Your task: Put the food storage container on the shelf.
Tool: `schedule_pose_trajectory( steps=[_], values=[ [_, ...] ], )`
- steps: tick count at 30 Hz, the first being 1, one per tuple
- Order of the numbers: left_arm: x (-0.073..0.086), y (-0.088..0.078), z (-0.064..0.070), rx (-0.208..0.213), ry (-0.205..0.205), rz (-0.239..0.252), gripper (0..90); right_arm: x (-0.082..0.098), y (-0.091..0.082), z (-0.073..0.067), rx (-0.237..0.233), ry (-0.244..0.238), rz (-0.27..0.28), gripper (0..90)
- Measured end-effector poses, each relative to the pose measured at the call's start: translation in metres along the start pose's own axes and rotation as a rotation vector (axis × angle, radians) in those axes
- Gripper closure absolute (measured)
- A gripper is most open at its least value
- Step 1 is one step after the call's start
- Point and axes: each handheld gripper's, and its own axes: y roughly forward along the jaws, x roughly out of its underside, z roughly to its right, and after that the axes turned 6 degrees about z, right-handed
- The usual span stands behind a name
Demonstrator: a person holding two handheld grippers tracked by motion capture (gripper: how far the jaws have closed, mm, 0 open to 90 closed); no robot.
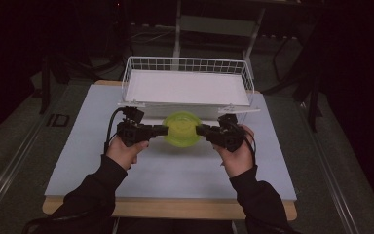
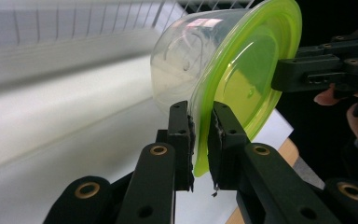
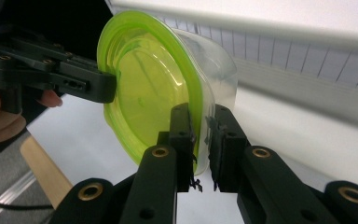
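A clear plastic container with a lime-green lid (image 1: 181,128) hangs above the table between both grippers. My left gripper (image 1: 164,129) is shut on the lid's rim at its left side; in the left gripper view the rim (image 2: 200,154) is pinched between the jaws, my left gripper (image 2: 201,130) below it. My right gripper (image 1: 198,129) is shut on the rim at the right side; in the right gripper view the container (image 3: 158,84) rises from my right gripper (image 3: 201,133). Each gripper view shows the other gripper clamped on the far rim.
A white wire basket (image 1: 187,83) with a white floor stands just behind the container at the back of the pale table mat (image 1: 170,165). The wooden table edge (image 1: 175,208) runs along the front. Dark floor surrounds the table.
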Motion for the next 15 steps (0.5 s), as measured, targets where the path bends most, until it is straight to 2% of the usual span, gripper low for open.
schedule_pose_trajectory(
  steps=[1,3,4,6,9,11,12,15],
  values=[
    [0.0,0.0,0.0,0.0,0.0,0.0,81.3,0.0,0.0,0.0,0.0,0.0,0.0,80.8],
    [-0.013,-0.001,0.003,-0.005,0.005,0.006,81.3,-0.012,-0.006,0.003,-0.013,0.018,0.023,80.9],
    [-0.013,-0.001,0.003,-0.005,0.005,0.006,81.3,-0.012,-0.006,0.003,-0.013,0.018,0.023,80.9],
    [-0.024,0.0,0.006,-0.031,0.01,0.011,81.2,-0.021,-0.007,0.004,-0.002,0.02,0.031,80.9],
    [-0.032,-0.001,0.007,-0.04,0.013,0.024,81.2,-0.028,-0.007,0.004,0.008,0.019,0.037,80.9],
    [-0.044,-0.002,0.01,-0.059,0.024,0.031,81.1,-0.04,-0.007,0.006,0.015,0.024,0.04,80.8],
    [-0.044,-0.002,0.01,-0.059,0.024,0.031,81.1,-0.04,-0.007,0.006,0.015,0.024,0.04,80.8],
    [-0.057,0.0,0.01,-0.079,0.02,0.029,80.9,-0.056,-0.005,0.007,0.038,0.024,0.038,80.7]
  ],
)
